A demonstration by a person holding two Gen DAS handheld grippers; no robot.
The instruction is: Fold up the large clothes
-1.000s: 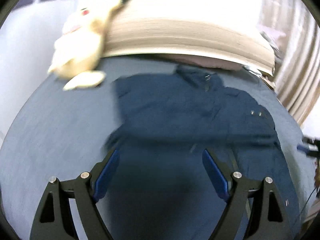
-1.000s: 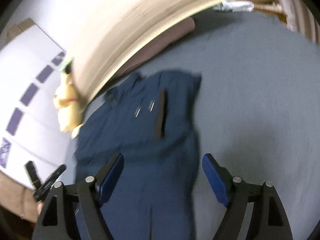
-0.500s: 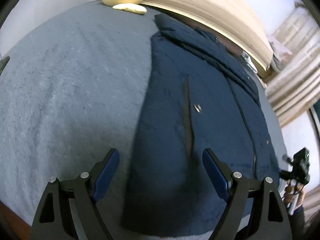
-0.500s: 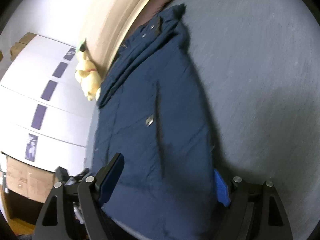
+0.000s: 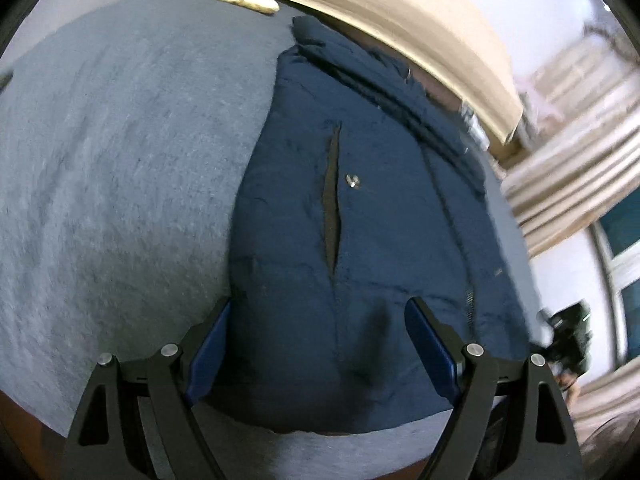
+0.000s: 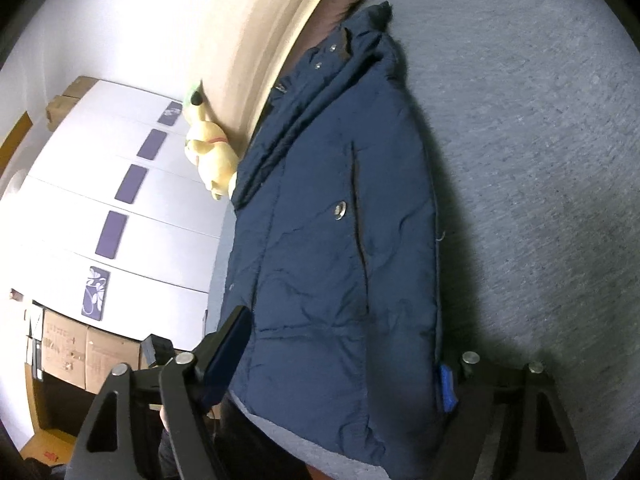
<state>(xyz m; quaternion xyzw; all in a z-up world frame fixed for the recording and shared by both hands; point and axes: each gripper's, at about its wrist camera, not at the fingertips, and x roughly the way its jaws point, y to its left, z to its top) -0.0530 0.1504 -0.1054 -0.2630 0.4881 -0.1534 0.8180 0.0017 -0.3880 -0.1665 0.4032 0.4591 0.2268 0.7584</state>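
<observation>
Navy jacket (image 5: pixel 360 240) lies flat on the grey bed cover (image 5: pixel 120 160), collar end far from both grippers, hem nearest them. Left gripper (image 5: pixel 316 344) is wide apart over the hem – jacket fabric between the blue pads, not pinched. Right gripper (image 6: pixel 340 356) straddles the jacket's near edge; its jaws have just been closing – the fabric sits between them and covers most of the right-side pad, but no firm pinch is visible. Yellow plush toy (image 6: pixel 210 160) sits beyond the jacket by the headboard (image 5: pixel 400 20).
</observation>
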